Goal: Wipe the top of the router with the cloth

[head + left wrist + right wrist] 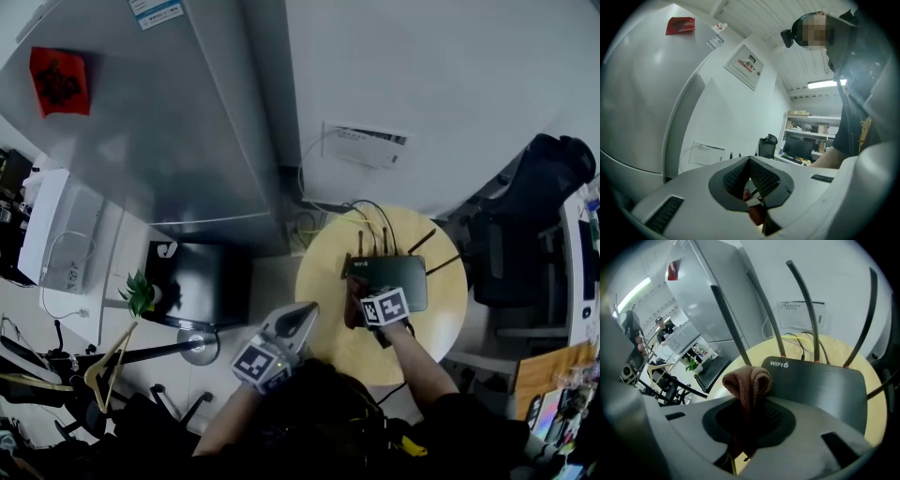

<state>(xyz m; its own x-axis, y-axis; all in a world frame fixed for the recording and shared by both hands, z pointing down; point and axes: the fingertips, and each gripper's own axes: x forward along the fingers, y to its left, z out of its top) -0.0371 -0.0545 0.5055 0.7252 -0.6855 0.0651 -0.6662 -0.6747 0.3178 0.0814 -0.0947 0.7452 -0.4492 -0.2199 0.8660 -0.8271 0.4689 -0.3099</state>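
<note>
**Left gripper** (302, 317): held off the table's edge, close to the person's body. Its jaws are pressed together on nothing. It is idle, kept out of the working hand's way.

**Right gripper** (748, 423): its jaws pinch a brown cloth (746, 379). A folded loop stands past the tips, so fabric, not plastic, would meet the surface.

The loop sits at the near left corner of the black router (820, 386), which lies flat on the round wooden table (328, 267). The antennas (801, 305) are raised along the router's far edge.

Whether the cloth touches the lid cannot be settled from these views. It appears at most just on the edge.

**Judgement:** the wipe is at its start, with most of the top yet to be covered.

Beyond stands a grey fridge (169, 131).
</note>
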